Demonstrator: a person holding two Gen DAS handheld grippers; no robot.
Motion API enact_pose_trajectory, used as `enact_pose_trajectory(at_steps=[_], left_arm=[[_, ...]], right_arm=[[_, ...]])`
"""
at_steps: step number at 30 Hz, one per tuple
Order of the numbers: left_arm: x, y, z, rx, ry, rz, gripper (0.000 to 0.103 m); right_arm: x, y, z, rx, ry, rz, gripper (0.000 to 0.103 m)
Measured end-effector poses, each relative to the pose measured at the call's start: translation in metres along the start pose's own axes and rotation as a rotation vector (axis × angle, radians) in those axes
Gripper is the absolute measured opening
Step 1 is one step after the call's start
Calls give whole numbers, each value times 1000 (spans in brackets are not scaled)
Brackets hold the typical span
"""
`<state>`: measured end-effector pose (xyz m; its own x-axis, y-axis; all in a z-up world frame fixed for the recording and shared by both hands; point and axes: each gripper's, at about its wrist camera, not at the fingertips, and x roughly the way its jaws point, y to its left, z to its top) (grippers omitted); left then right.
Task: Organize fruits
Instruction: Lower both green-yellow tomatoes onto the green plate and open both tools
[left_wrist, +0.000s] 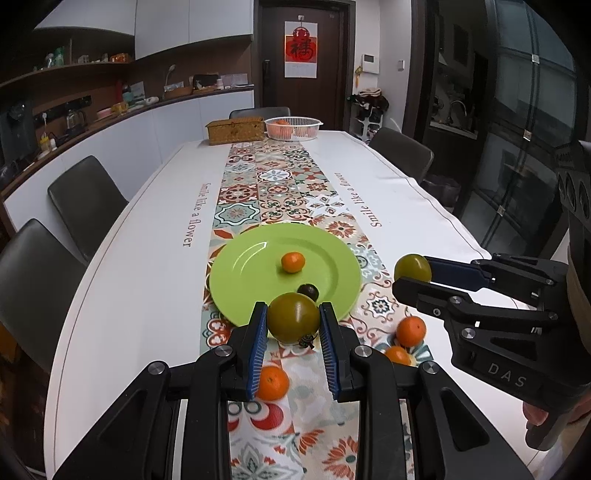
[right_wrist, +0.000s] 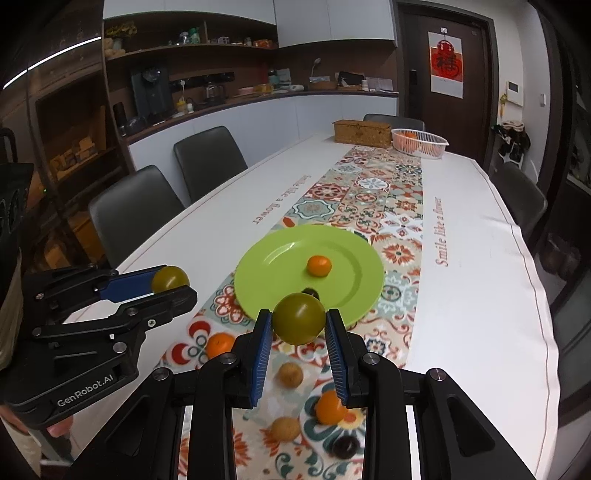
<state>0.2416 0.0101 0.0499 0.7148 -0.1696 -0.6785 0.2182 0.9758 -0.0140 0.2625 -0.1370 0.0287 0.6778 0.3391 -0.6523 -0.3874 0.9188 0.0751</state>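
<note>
My left gripper (left_wrist: 293, 311) is shut on a round green fruit (left_wrist: 293, 321), held just above the near rim of the green plate (left_wrist: 243, 280). To its right, my right gripper (left_wrist: 410, 272) is shut on a second green fruit (left_wrist: 413, 266). In the right wrist view that fruit (right_wrist: 298, 321) sits between the blue pads of the right gripper (right_wrist: 299, 314), with the left gripper (right_wrist: 178, 282) off to the left. On the plate (right_wrist: 273, 273) lie an orange (left_wrist: 293, 262) and a small dark fruit (left_wrist: 308, 291). Loose oranges (left_wrist: 410, 331), brown fruits (right_wrist: 290, 374) and a dark fruit (right_wrist: 345, 446) lie on the patterned runner below the grippers.
At the table's far end stand a white basket (left_wrist: 293, 127) holding oranges and a wicker box (left_wrist: 235, 130). Grey chairs (left_wrist: 85, 199) line the left side, and another chair (left_wrist: 400, 151) stands on the right. The white tablecloth (left_wrist: 147, 258) flanks the runner.
</note>
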Motion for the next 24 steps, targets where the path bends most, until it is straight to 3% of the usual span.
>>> enact_pose_trajectory(at_steps=[24], left_arm=[[107, 35, 40, -28, 145, -19, 28]], right_arm=[[105, -31, 44, 2, 167, 15, 30]])
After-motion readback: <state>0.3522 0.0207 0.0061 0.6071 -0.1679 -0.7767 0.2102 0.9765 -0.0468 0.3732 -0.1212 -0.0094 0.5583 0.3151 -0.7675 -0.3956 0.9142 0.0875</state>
